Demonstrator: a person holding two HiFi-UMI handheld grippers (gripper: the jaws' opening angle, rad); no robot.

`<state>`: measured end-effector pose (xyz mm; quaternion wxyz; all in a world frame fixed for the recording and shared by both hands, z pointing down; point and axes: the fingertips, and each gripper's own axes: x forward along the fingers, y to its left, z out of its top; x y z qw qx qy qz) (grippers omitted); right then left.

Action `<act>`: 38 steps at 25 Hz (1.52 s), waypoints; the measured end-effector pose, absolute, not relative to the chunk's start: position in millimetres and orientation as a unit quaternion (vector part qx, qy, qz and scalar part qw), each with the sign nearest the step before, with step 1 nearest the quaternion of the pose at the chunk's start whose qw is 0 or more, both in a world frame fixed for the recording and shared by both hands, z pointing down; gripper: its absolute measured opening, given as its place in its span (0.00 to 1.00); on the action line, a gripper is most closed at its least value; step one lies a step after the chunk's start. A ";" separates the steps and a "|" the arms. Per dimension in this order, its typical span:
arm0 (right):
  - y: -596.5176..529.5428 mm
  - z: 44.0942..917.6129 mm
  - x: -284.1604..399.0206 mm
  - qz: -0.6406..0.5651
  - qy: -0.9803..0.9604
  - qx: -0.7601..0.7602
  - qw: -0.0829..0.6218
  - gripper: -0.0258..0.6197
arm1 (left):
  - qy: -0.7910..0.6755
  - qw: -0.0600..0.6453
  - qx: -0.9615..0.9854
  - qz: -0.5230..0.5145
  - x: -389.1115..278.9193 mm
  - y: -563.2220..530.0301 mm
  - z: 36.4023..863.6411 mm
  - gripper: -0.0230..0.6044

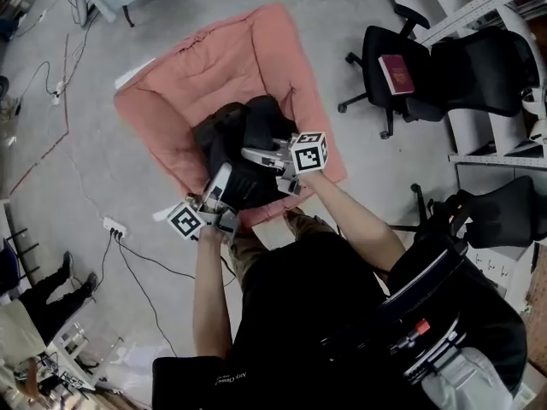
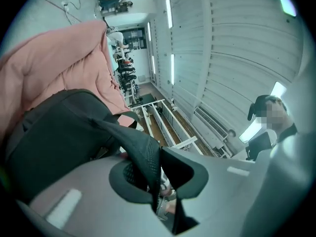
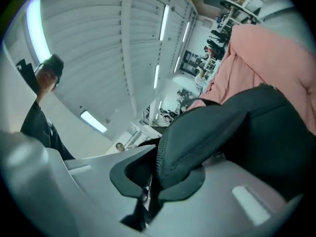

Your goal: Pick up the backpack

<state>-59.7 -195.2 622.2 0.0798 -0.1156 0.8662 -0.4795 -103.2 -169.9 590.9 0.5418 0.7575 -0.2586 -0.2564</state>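
Your left gripper (image 1: 226, 178) comes in from the lower left with its jaws clamped on a black mesh strap (image 2: 143, 149) of the backpack (image 1: 244, 148). In the left gripper view the strap passes between the pads and runs up to the bag's dark body, which sits just left of the jaws. The backpack is between your two grippers, over the pink cushion (image 1: 222, 67) spread on the floor. You cannot tell from here whether its underside touches the cushion. Your right gripper (image 1: 253, 155) reaches in from the right, level with the top of the bag, and its jaws are closed on a padded strap (image 3: 197, 137). In the right gripper view the bag's body lies just right of the jaws, with the cushion behind it. Farther right, well apart from the bag, stands a black office chair (image 1: 376, 101) with a red book (image 1: 396, 73) on its seat.
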 end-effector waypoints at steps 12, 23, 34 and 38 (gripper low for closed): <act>-117.7 595.1 -51.5 -0.320 0.946 0.005 -0.045 0.33 | -0.277 0.479 0.825 -0.113 -72.9 -147.1 572.7 0.09; -140.7 587.0 -40.2 -0.416 0.908 -0.006 0.048 0.16 | -0.315 0.481 0.804 -0.148 -75.0 -173.2 577.2 0.10; -161.9 636.2 -42.5 -0.480 0.872 -0.082 0.044 0.09 | -0.286 0.504 0.793 -0.189 -56.9 -148.2 570.9 0.07; -149.2 580.3 3.1 -0.520 0.837 -0.027 0.168 0.09 | -0.290 0.502 0.770 -0.267 -83.2 -162.0 557.8 0.07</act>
